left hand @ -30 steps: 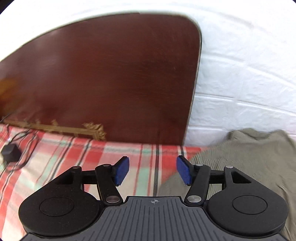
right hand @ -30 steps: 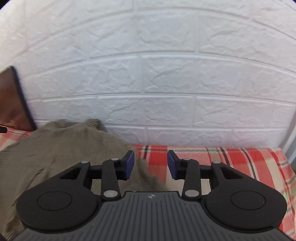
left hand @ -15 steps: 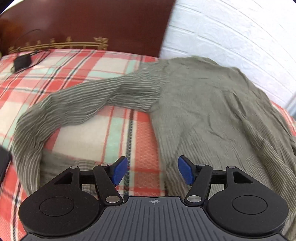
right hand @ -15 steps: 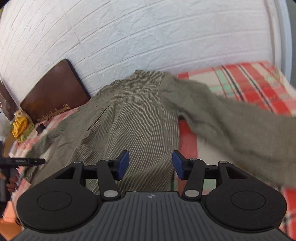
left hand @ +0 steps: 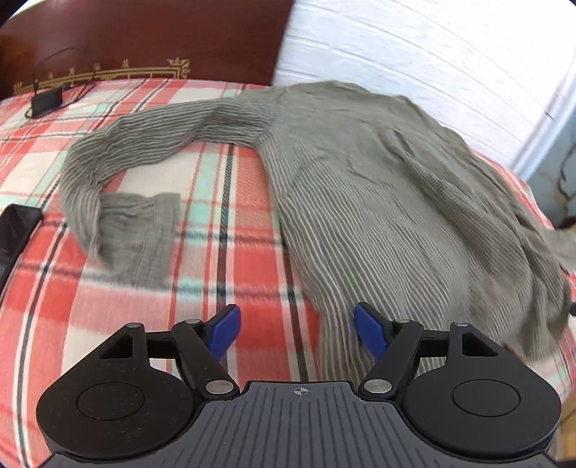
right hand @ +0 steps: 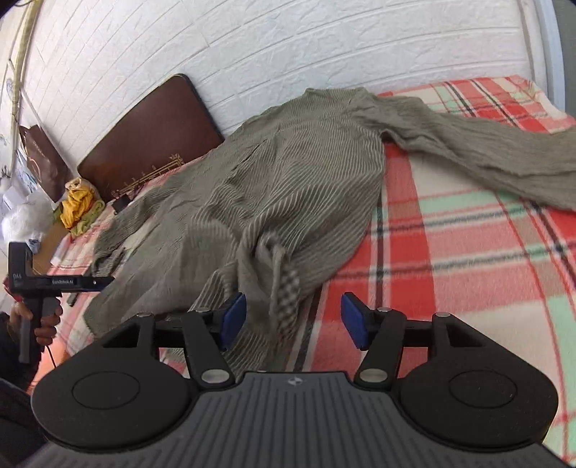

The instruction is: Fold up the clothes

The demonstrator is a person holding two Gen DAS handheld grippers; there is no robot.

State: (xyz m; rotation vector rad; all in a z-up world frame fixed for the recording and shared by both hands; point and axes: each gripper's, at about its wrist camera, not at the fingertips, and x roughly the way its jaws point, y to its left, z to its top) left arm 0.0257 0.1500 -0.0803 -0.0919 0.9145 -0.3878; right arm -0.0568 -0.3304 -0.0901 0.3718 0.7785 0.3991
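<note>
Views dipped lower; one sweater (left hand: 378, 187), seemingly two sleeves; left claw (left hand: 296, 329), right claw (right hand: 293, 321) wide.

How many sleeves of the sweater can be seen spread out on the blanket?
2. One sleeve curves toward the headboard side, its cuff doubled back; the other sleeve stretches away on the opposite side of the sweater.
</note>
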